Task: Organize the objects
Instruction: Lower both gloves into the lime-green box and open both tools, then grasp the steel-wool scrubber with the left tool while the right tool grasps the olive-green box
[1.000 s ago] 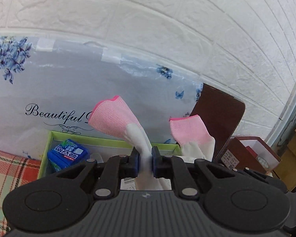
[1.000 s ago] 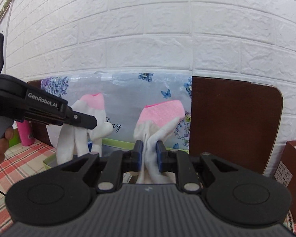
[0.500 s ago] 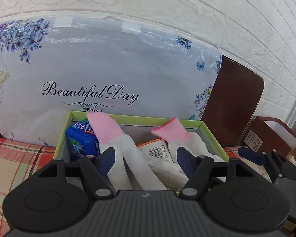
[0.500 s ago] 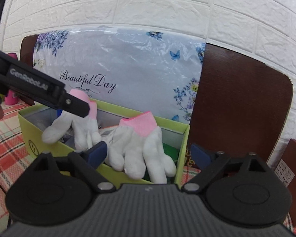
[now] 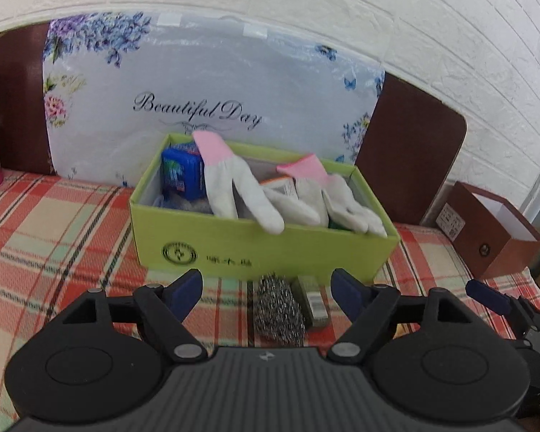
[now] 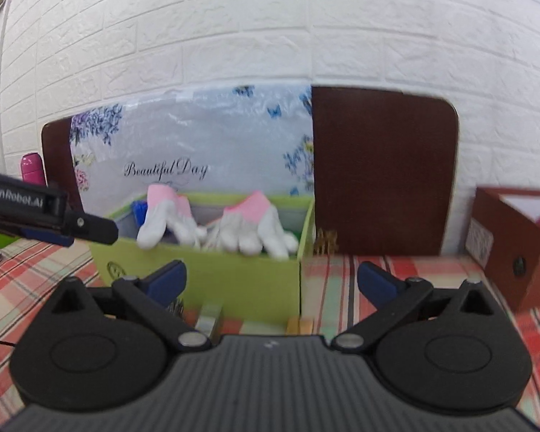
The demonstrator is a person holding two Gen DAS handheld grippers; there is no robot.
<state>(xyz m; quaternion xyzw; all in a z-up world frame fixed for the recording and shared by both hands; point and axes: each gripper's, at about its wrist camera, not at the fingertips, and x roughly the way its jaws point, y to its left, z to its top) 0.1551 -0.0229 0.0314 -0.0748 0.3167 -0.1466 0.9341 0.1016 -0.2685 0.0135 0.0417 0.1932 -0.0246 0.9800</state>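
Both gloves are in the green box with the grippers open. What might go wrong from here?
1. The gloves' fingers drape over the green box's front wall, so they might slide out or snag.
2. The steel scrubber and a small packet lie close against the box; the open left gripper reaching for one may nudge the box or the other item.
3. The right gripper hangs open close beside it; the two may collide.

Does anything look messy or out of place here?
Yes: two white gloves with pink cuffs droop fingers-first over the front rim of the green cardboard box; a steel wool scrubber lies outside it.
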